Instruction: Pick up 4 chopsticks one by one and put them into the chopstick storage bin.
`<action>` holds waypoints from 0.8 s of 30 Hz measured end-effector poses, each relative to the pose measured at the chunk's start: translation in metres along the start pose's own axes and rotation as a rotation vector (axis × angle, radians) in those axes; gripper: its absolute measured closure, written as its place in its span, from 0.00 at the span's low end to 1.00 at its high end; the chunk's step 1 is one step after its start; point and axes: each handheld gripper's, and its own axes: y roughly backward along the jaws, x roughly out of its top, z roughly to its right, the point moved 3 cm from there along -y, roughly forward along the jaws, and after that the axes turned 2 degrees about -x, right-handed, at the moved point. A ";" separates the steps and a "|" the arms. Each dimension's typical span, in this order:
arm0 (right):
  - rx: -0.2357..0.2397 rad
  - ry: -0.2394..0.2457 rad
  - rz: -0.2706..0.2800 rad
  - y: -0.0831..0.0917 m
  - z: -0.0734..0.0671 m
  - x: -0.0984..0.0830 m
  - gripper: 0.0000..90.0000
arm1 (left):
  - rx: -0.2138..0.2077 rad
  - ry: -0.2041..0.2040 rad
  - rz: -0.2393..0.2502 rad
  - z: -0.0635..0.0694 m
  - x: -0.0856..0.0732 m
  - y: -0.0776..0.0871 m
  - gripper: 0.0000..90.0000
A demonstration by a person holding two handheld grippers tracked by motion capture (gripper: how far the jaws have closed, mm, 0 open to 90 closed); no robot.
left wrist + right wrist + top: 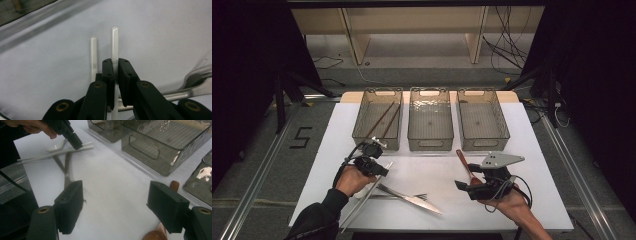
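Black jaws of the left gripper (pixel 114 75) are pinched on one white chopstick (pixel 114 45), whose tip sticks out just past them; its twin (pixel 93 55) lies just beside, untouched. A metal fork (pixel 197 77) lies off to one side. The right gripper (pixel 117 205) stands wide, nothing between its jaws, a wooden spoon (pixel 160 230) by one jaw.

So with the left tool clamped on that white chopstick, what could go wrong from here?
The left tool pinches one white chopstick near its end, so the long stick may swing or slip when lifted. Its twin chopstick lies close beside and could get dragged along. Both sticks rest across the fork and knife, which may shift too.
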 end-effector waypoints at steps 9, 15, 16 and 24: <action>0.000 -0.003 0.003 0.000 0.000 0.000 0.33 | -0.051 -0.028 0.079 0.004 0.007 0.022 0.93; 0.000 -0.006 0.008 0.001 0.001 0.001 0.33 | -0.074 -0.035 0.186 0.006 0.020 0.047 0.93; 0.000 -0.006 0.009 0.001 0.001 0.001 0.33 | -0.072 -0.031 0.209 0.006 0.022 0.050 0.93; 0.001 -0.007 0.024 0.002 0.001 0.001 0.33 | -0.068 -0.024 0.318 -0.004 0.042 0.080 0.93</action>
